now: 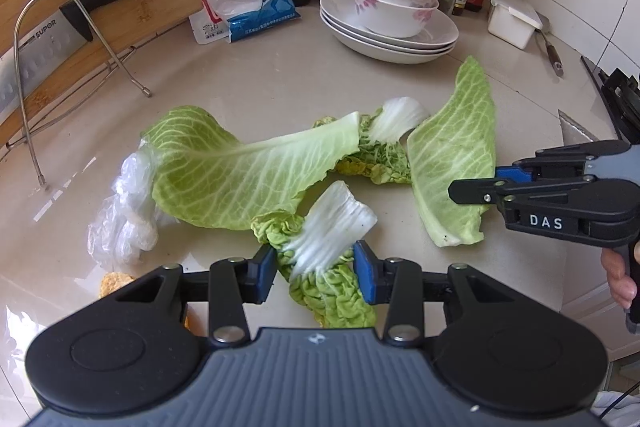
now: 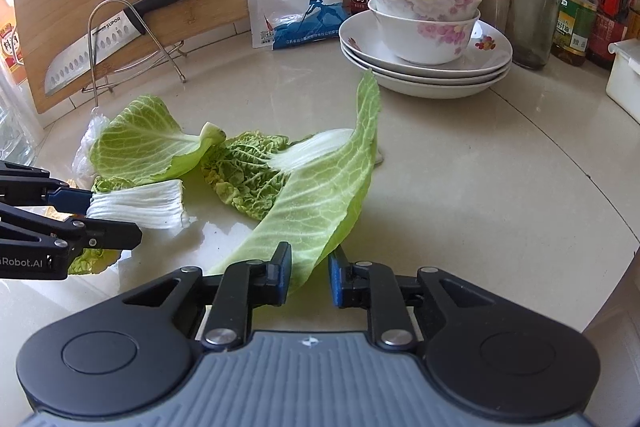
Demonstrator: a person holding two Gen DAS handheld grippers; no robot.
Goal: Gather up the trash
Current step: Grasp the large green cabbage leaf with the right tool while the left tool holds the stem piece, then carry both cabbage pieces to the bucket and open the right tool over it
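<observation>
Meanwhile, the left gripper straddles a white-ribbed, crinkly green cabbage scrap on the beige stone countertop, pads parted; the right gripper, also unclenched, brackets a broad pale-green leaf. Closing squarely on the thick rib should prevent tearing.

Four cabbage leaves scattered flat on worktop, two smooth, two crinkled with white stems, crumpled plastic wrap beside
</observation>
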